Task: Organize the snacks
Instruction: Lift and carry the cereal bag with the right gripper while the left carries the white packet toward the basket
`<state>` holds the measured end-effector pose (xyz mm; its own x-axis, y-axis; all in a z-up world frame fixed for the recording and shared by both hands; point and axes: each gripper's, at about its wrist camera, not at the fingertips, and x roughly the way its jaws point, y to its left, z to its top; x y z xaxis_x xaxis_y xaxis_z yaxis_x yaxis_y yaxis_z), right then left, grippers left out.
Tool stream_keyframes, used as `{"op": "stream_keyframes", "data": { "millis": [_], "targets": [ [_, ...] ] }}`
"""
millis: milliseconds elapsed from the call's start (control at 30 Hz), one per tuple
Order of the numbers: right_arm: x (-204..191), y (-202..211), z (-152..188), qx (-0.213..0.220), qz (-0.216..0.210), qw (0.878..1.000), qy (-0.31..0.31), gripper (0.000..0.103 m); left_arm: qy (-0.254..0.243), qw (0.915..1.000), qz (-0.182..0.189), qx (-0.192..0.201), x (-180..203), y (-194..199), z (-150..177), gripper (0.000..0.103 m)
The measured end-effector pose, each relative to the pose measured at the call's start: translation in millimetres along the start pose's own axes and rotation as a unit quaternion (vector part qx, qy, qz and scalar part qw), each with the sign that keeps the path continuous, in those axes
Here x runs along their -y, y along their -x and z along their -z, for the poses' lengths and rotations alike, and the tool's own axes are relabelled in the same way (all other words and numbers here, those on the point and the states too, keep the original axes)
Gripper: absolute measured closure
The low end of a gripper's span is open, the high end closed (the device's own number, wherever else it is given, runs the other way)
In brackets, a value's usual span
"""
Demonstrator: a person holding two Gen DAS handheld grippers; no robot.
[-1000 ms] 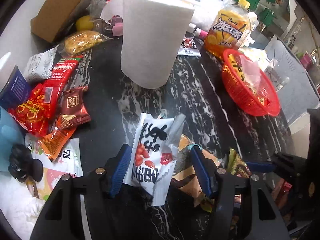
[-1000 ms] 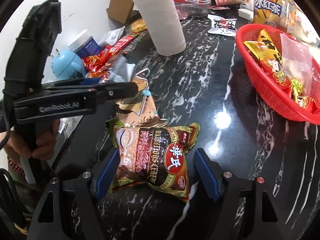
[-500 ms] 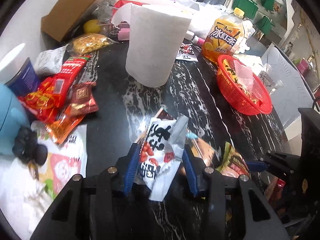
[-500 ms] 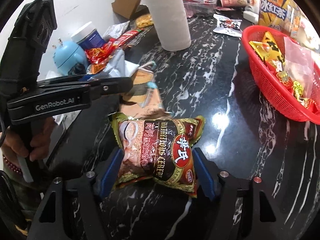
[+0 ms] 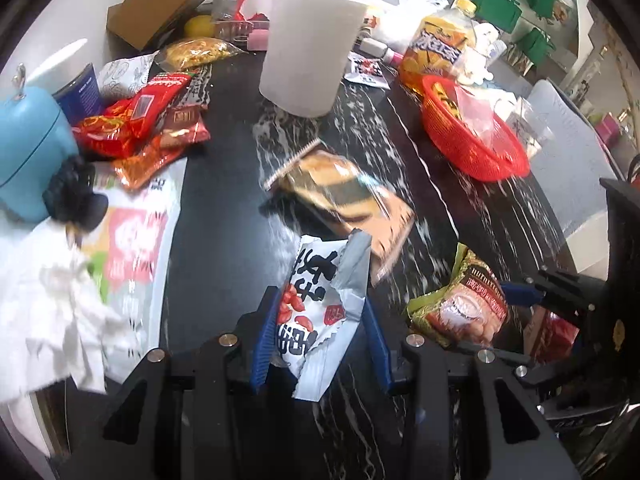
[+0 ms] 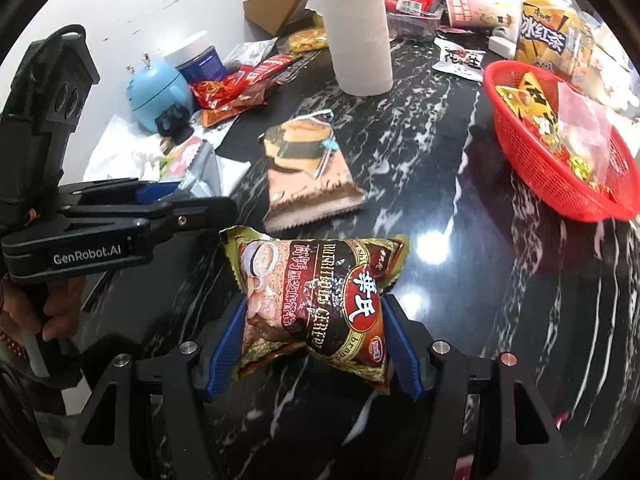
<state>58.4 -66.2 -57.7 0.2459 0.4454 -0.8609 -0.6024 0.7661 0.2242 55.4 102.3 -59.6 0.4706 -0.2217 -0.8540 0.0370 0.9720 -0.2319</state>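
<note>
My left gripper (image 5: 320, 336) is shut on a white peanut packet (image 5: 320, 304) and holds it above the black marble table (image 5: 224, 208). My right gripper (image 6: 316, 340) is shut on a brown cereal packet (image 6: 316, 296), lifted off the table; that packet also shows at the right of the left wrist view (image 5: 468, 304). The left gripper's body shows at the left of the right wrist view (image 6: 132, 216). A red basket (image 6: 560, 168) with several snacks sits at the far right, and it also shows in the left wrist view (image 5: 472, 136).
A brown cake packet (image 6: 308, 172) lies flat mid-table. A paper towel roll (image 6: 356, 36) stands behind it. Red snack packets (image 5: 136, 116), a blue pot (image 5: 28, 152) and white tissue (image 5: 52, 312) crowd the left. A yellow drink bottle (image 6: 548, 36) stands behind the basket.
Both grippers closed on their packets and lifted them. The peanut packet came up off the brown cake packet, which now lies uncovered on the table.
</note>
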Motion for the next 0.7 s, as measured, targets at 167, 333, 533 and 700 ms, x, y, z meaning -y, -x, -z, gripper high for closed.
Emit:
{"op": "stream_keyframes", "data": {
  "millis": [167, 333, 533, 700],
  "targets": [
    [-1, 10, 18, -0.002, 0.001, 1.000, 0.004, 0.038, -0.016, 0.9997, 0.001, -0.018, 13, 0, 15, 0.063],
    [1, 19, 35, -0.003, 0.000, 1.000, 0.003, 0.037, -0.027, 0.9994, -0.002, -0.020, 28, -4, 26, 0.063],
    [4, 27, 49, -0.003, 0.005, 1.000, -0.004, 0.037, -0.034, 0.9993, -0.003, -0.017, 39, -5, 35, 0.063],
    [5, 26, 52, -0.004, 0.006, 1.000, -0.005, 0.034, -0.038, 0.9989, -0.023, -0.013, 42, -6, 37, 0.063]
  ]
}}
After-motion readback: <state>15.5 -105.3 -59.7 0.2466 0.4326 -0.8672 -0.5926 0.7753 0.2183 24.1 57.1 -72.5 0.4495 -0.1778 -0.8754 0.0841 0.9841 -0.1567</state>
